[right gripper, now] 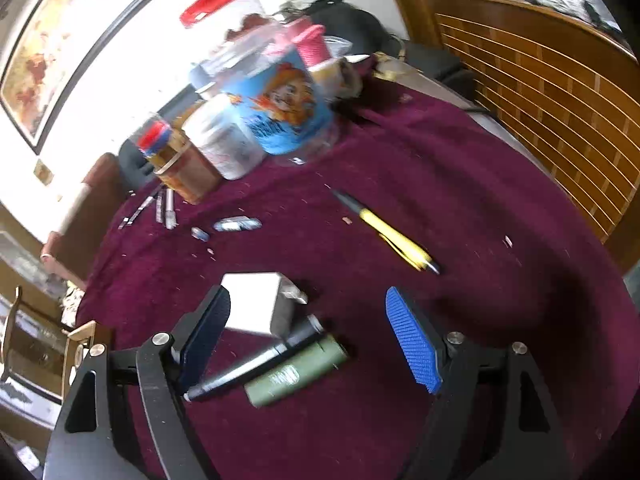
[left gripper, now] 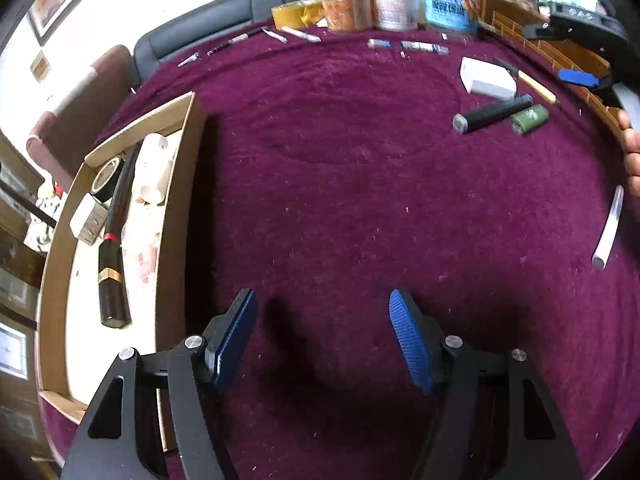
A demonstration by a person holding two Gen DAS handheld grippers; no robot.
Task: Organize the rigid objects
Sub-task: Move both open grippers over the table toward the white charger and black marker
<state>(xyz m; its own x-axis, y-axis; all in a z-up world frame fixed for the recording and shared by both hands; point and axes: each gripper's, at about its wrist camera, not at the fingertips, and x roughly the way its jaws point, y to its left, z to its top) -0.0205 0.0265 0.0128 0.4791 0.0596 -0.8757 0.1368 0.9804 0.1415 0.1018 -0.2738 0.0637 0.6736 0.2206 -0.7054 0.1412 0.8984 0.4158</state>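
My left gripper (left gripper: 323, 336) hung wide open and empty over the maroon cloth (left gripper: 340, 200), beside the cardboard box (left gripper: 184, 184). My right gripper (right gripper: 308, 332) gaped open, gripping nothing, above the green tube (right gripper: 296, 376) and black cylinder (right gripper: 256, 368), which lay side by side.

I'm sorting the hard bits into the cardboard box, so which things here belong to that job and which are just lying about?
Job:
cardboard box
green cylinder
black tube
white block
yellow pen
white tube

Lying about:
blue-labelled tub
red-lidded jar
tape roll
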